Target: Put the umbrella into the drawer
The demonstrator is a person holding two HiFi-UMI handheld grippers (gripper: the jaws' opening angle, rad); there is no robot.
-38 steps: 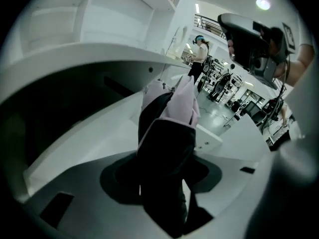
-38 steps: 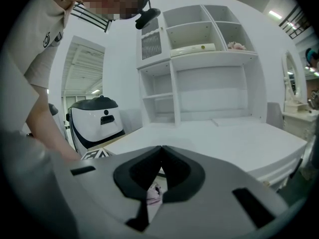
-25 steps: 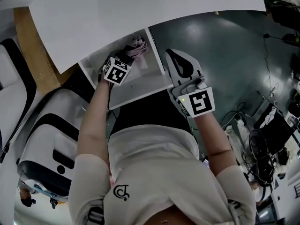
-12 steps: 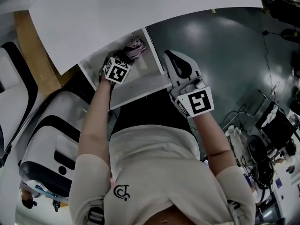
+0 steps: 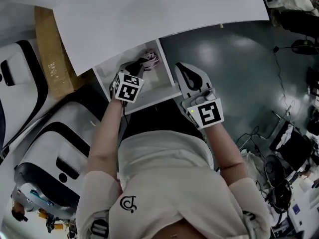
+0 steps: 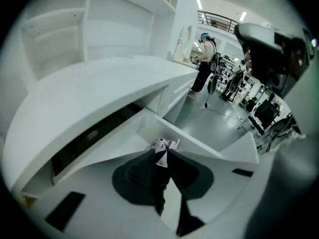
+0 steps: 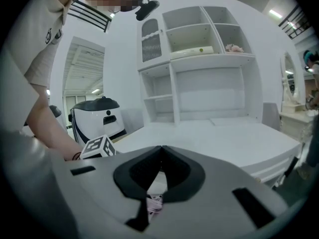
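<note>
The pink-and-white folded umbrella (image 5: 151, 59) lies in the back right corner of the open white drawer (image 5: 149, 96) under the desk. My left gripper (image 5: 140, 66) hangs just above and in front of it. Its jaws are closing with a narrow gap left. The umbrella (image 6: 161, 145) shows past the tips of the left gripper (image 6: 162, 154), with no pad pressing on it. My right gripper (image 5: 182, 66) hovers by the drawer's right side, shut and empty. In the right gripper view, the right gripper (image 7: 160, 148) has its tips together, and a bit of the umbrella (image 7: 154, 203) shows below.
The white desk top (image 5: 149, 14) overhangs the drawer. A white-and-black machine (image 5: 55, 148) and a brown board (image 5: 50, 59) stand at the left. Cables and gear (image 5: 284, 148) lie on the dark floor at the right. Shelves (image 7: 199, 59) rise behind the desk.
My left gripper has lifted and drawn back from the umbrella toward the drawer's front. The umbrella stays lying in the drawer. The right gripper has risen slightly.
</note>
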